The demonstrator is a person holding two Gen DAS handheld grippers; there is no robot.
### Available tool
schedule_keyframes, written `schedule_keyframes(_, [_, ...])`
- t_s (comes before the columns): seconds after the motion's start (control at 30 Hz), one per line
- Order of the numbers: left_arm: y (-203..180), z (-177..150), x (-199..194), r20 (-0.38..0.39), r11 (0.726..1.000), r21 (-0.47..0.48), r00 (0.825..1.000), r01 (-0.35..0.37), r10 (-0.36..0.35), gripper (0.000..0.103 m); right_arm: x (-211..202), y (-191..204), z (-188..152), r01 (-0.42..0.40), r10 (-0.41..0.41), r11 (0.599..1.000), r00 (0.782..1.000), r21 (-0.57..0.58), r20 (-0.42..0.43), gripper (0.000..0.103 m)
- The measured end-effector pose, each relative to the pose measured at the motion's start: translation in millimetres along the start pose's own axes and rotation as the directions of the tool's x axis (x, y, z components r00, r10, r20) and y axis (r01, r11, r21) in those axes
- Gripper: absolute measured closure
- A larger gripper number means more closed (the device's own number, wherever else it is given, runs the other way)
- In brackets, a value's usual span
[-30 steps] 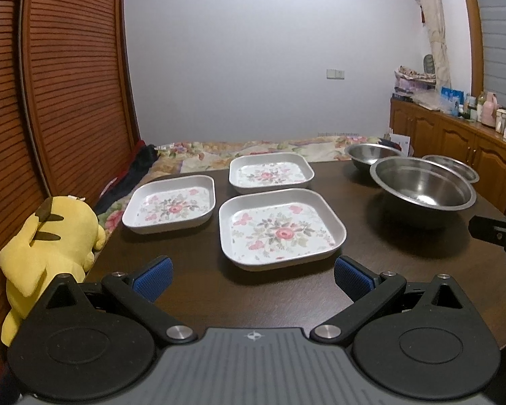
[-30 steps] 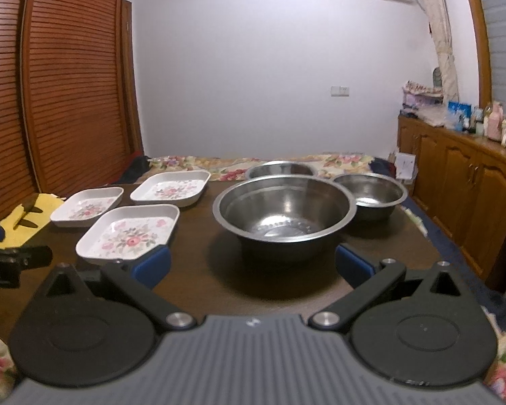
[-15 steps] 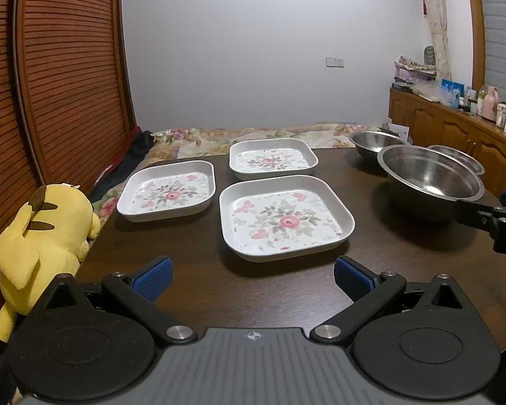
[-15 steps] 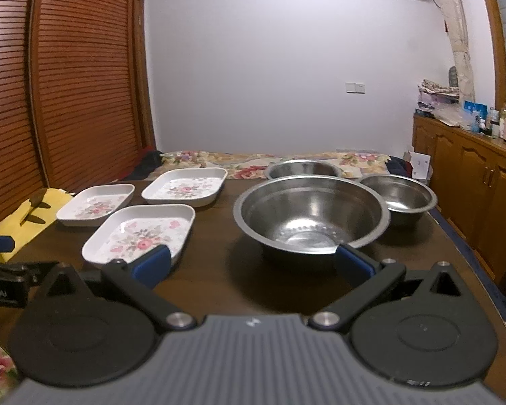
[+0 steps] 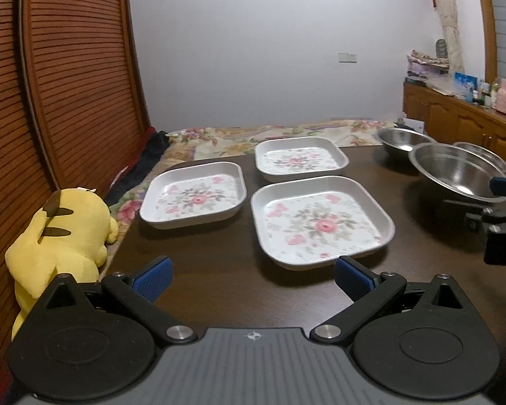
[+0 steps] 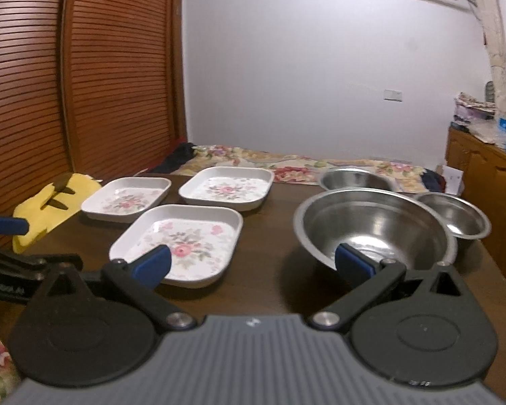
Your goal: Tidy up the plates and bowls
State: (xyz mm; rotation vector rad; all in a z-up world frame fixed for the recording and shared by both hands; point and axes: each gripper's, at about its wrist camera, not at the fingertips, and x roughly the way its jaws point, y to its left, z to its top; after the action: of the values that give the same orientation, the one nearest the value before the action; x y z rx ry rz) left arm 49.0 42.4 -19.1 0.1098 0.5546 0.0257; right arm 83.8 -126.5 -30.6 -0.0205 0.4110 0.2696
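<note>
Three white square plates with pink flowers lie on a dark wooden table (image 5: 219,270): a large near plate (image 5: 320,222), a left plate (image 5: 194,194) and a far plate (image 5: 300,158). To their right stand a large steel bowl (image 6: 371,229), a small steel bowl (image 6: 455,216) and a far steel bowl (image 6: 350,179). My left gripper (image 5: 253,278) hovers open just short of the near plate, holding nothing. My right gripper (image 6: 253,265) is open too, between the near plate (image 6: 182,239) and the large bowl, its right pad against the bowl's near rim in the view.
A yellow plush toy (image 5: 60,233) sits off the table's left edge by slatted wooden doors (image 5: 67,84). A floral bedspread (image 5: 270,133) lies beyond the table. A wooden sideboard (image 5: 462,118) with clutter lines the right wall.
Both grippers have moved forward and closer to the table. The right one has turned left, so the near plate now sits behind its left finger. The dishes have not moved.
</note>
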Motion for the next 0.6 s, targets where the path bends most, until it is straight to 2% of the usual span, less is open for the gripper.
schedule_keyframes(0.17, [12.1, 7.9, 10.6, 0.012, 1.0, 0.009, 1.0, -0.017, 0.017, 0.0, 17.6, 7.4, 2.0, -0.043, 0.043, 0.999, 0.998, -0.005, -0.035, 0.001])
schedule_keyframes(0.27, [19.3, 13.2, 20.2, 0.016, 1.0, 0.014, 1.0, -0.014, 0.014, 0.0, 27.4, 10.3, 3.0, -0.067, 0.067, 0.998, 0.996, -0.008, -0.065, 0.014])
schedule_keyframes(0.33, [22.9, 15.6, 26.5, 0.017, 1.0, 0.017, 1.0, -0.008, 0.008, 0.0, 34.0, 12.9, 3.4, -0.082, 0.081, 0.997, 0.993, -0.008, -0.08, 0.014])
schedule_keyframes(0.47, [28.6, 18.4, 38.1, 0.02, 1.0, 0.015, 1.0, 0.011, -0.012, 0.0, 46.8, 17.0, 4.7, -0.091, 0.089, 0.996, 0.99, -0.016, -0.109, 0.016])
schedule_keyframes(0.6, [34.9, 18.1, 51.8, 0.017, 0.998, -0.013, 0.998, 0.062, -0.062, 0.0, 58.4, 19.9, 6.2, -0.103, 0.099, 0.994, 0.985, -0.022, -0.138, 0.023])
